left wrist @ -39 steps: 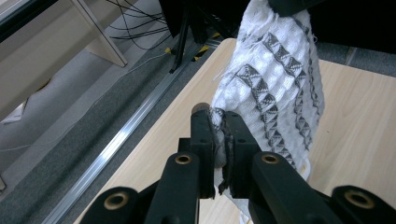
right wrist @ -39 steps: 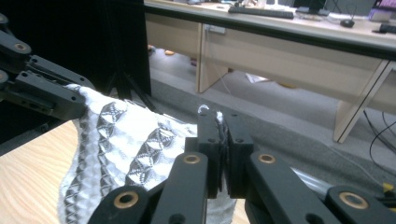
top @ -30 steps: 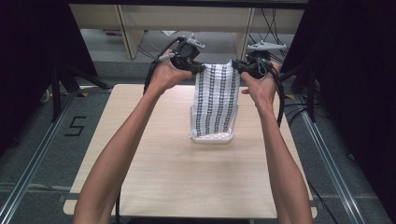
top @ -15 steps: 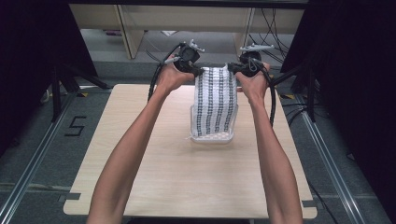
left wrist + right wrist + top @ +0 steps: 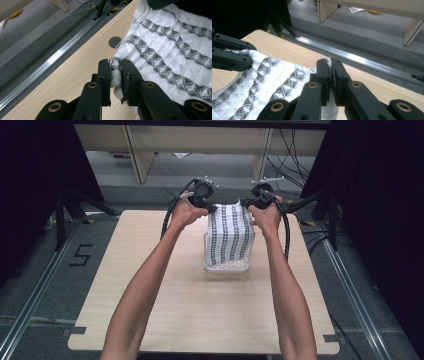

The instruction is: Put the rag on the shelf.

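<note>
White-and-grey patterned cloth (image 5: 229, 234) is draped over a clear plastic container (image 5: 226, 265) in the middle of the wooden surface (image 5: 150, 285), its far edge held up off the surface. Left tongs (image 5: 116, 68) pinch one far corner, though they've just eased open a touch with fabric still between them. Right tongs (image 5: 330, 68) are clamped tight on the other corner. Looks like the step is lowering the cloth into the container. Next move, I'd guess: keep both corners level and sink them together, so it folds in without snagging the rim.

White towel (image 5: 229, 234) (grey diamond stripes), black fingers (image 5: 103, 72).
</note>
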The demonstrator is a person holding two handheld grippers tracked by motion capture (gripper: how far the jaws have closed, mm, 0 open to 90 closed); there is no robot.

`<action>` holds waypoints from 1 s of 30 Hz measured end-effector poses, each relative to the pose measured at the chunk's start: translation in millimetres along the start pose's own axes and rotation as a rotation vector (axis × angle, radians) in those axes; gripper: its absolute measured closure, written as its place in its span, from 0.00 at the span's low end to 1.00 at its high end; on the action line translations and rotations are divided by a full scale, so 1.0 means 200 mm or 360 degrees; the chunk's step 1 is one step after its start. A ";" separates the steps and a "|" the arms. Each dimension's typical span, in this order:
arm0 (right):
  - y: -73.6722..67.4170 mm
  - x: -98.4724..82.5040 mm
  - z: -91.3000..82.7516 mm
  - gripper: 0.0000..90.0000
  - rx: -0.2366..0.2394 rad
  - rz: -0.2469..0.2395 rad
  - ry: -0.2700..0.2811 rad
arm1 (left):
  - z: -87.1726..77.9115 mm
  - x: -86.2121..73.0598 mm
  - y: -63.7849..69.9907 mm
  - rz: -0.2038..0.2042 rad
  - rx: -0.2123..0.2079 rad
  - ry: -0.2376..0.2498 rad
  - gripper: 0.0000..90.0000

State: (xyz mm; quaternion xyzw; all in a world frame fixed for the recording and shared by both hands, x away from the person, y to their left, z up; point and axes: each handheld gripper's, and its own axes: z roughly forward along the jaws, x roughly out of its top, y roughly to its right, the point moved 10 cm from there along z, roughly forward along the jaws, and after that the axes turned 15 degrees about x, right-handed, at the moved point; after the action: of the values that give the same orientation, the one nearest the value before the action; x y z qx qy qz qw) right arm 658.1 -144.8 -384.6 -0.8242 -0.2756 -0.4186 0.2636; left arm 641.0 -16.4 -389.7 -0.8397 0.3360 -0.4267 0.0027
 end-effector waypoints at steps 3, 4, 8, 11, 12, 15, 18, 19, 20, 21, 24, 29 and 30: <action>0.01 -0.04 0.01 0.93 -0.0010 0.0039 -0.0037 | 0.02 -0.03 0.01 -0.0003 -0.0025 -0.0038 0.82; 0.01 -0.05 0.02 0.92 0.0000 0.0039 -0.0065 | 0.04 -0.07 0.03 0.0003 -0.0038 -0.0091 0.78; 0.02 -0.09 0.03 0.86 0.0002 0.0088 -0.0099 | 0.07 -0.10 0.03 -0.0003 -0.0016 -0.0095 0.71; 0.03 -0.10 0.04 0.81 0.0000 0.0093 -0.0097 | 0.07 -0.10 0.01 -0.0055 0.0022 -0.0113 0.57; 0.03 -0.09 0.04 0.80 -0.0002 0.0064 -0.0081 | 0.07 -0.10 0.00 -0.0072 0.0023 -0.0107 0.55; 0.03 -0.08 0.03 0.76 -0.0007 0.0072 -0.0067 | 0.06 -0.10 -0.03 -0.0101 0.0065 -0.0106 0.48; 0.02 -0.08 0.01 0.75 -0.0019 0.0102 -0.0067 | 0.04 -0.10 -0.05 -0.0105 0.0075 -0.0098 0.49; 0.03 -0.07 0.00 0.75 -0.0015 0.0074 -0.0053 | 0.03 -0.10 -0.07 -0.0110 0.0085 -0.0088 0.49; 0.02 -0.06 -0.01 0.74 -0.0011 0.0074 -0.0047 | 0.02 -0.10 -0.07 -0.0123 0.0083 -0.0084 0.48; 0.02 -0.06 -0.01 0.71 -0.0014 0.0078 -0.0041 | 0.01 -0.10 -0.08 -0.0135 0.0089 -0.0078 0.47; 0.01 -0.05 -0.03 0.68 -0.0001 0.0081 -0.0028 | 0.00 -0.10 -0.10 -0.0140 0.0102 -0.0075 0.47; 0.00 -0.03 -0.08 0.62 -0.0024 0.0037 -0.0029 | -0.05 -0.11 -0.14 -0.0172 0.0127 -0.0056 0.44; -0.01 -0.03 -0.09 0.62 -0.0022 0.0056 -0.0028 | -0.05 -0.11 -0.14 -0.0179 0.0119 -0.0051 0.44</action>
State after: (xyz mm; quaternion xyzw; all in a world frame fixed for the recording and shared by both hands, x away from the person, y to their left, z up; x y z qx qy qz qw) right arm 644.2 -157.0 -380.2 -0.8343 -0.2605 -0.4086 0.2628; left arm 640.0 20.6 -390.1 -0.8633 0.2719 -0.4249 0.0154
